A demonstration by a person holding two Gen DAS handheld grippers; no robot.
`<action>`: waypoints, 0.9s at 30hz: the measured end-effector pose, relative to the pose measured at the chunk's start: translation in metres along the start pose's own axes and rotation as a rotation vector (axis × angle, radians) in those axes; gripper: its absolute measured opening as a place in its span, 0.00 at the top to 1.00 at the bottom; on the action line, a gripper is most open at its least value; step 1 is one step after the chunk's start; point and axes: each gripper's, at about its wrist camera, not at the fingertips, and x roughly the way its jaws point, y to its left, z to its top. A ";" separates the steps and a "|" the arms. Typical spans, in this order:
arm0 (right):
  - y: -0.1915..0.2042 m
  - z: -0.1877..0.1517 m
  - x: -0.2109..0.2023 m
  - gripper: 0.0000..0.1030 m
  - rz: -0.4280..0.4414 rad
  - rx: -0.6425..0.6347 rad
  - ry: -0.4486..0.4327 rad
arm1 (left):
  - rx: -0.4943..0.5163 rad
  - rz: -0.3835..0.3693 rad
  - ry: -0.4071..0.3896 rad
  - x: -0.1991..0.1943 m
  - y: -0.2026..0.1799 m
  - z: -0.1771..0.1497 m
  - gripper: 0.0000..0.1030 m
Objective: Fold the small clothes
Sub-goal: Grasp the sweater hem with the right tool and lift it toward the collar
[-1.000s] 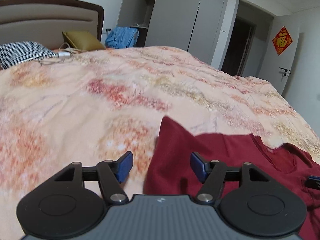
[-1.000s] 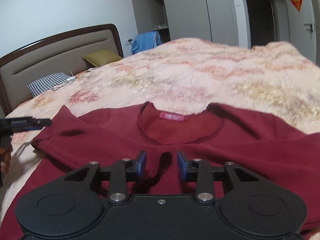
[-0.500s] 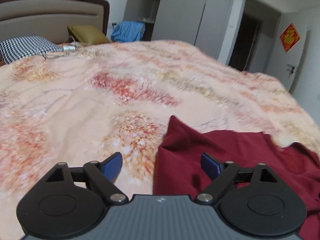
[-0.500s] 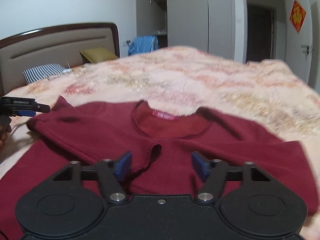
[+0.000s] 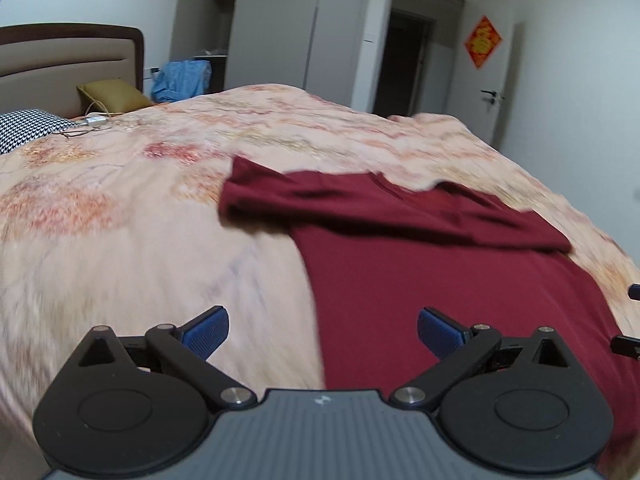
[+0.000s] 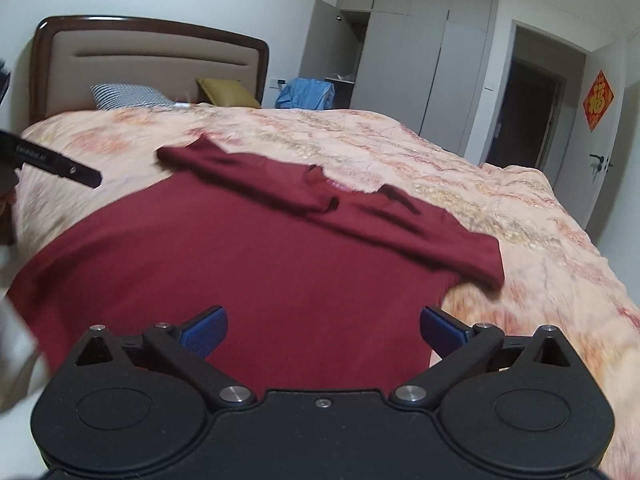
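Dark-red sweatshirt lies on the floral bedspread, sleeves apparently folded across the chest toward 12 o'clock, body fold left; left gripper and right gripper both wide, empty.

free: bedspread left of shirt | obstacles: pillows near headboard
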 end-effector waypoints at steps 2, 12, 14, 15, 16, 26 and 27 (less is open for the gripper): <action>0.007 -0.015 -0.015 0.01 -0.004 -0.016 0.015 | 0.017 -0.010 0.004 -0.015 -0.014 -0.015 0.00; 0.055 -0.079 -0.060 0.01 -0.050 -0.344 0.042 | 0.088 -0.031 0.056 -0.050 -0.053 -0.067 0.00; 0.068 -0.089 -0.059 0.01 -0.080 -0.451 0.032 | 0.086 -0.037 0.066 -0.051 -0.054 -0.070 0.00; 0.074 -0.093 -0.055 0.01 -0.099 -0.503 0.033 | 0.085 -0.038 0.073 -0.051 -0.056 -0.072 0.00; 0.080 -0.097 -0.052 0.01 -0.115 -0.555 0.032 | 0.083 -0.040 0.081 -0.052 -0.057 -0.073 0.00; 0.096 -0.099 -0.050 0.66 -0.113 -0.642 -0.057 | 0.105 -0.069 0.067 -0.067 -0.072 -0.078 0.00; 0.094 -0.094 -0.054 0.70 -0.095 -0.621 -0.071 | 0.119 -0.080 0.056 -0.069 -0.075 -0.079 0.00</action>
